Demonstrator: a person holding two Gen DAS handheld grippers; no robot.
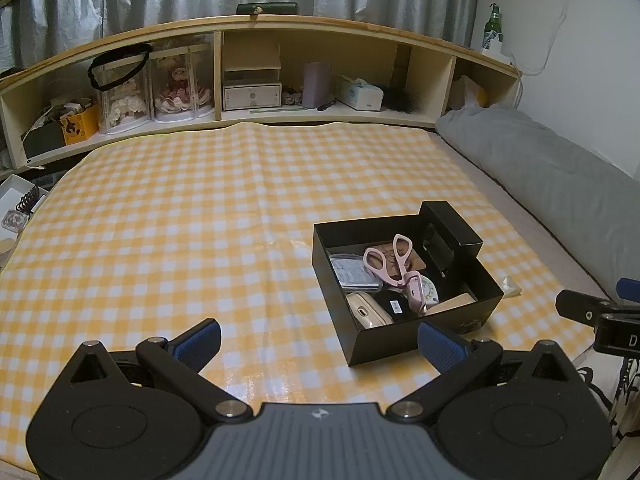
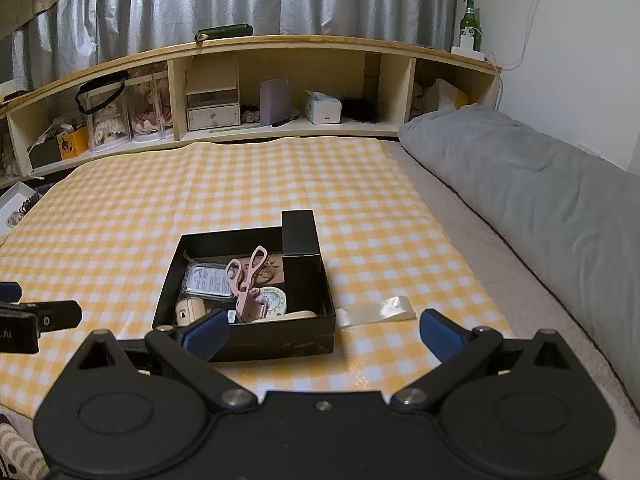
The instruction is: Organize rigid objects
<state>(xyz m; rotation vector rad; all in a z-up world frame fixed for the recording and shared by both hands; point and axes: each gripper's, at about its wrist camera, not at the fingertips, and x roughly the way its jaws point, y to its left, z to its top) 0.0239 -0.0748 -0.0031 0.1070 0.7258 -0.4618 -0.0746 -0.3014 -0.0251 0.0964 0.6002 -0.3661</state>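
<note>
Your left tongs (image 1: 319, 344) stand spread wide with nothing between the blue pads, low over the yellow checked cloth (image 1: 160, 240) on the bed. Your right tongs (image 2: 323, 334) are just as wide and equally empty, hovering at the near edge of the black box (image 2: 244, 344). The box sits on the cloth, right of centre from the left wrist, dead ahead from the right wrist. Inside it: pink scissors (image 2: 246, 276) lying on top of the pile, a clear-wrapped flat pack (image 2: 208, 280) to their left, a round white dial piece (image 2: 274, 300) to their right, a cream case (image 2: 190, 312) at the near left corner, a brown card (image 2: 276, 270) towards the back. One tall black compartment (image 2: 300, 232) rises at the box's far right corner. A scrap of clear plastic wrap (image 2: 380, 310) lies on the cloth just right of the box. Grey bedding (image 2: 520, 184) runs along the wall side; the headboard shelf (image 2: 280, 44) stands beyond the cloth.
</note>
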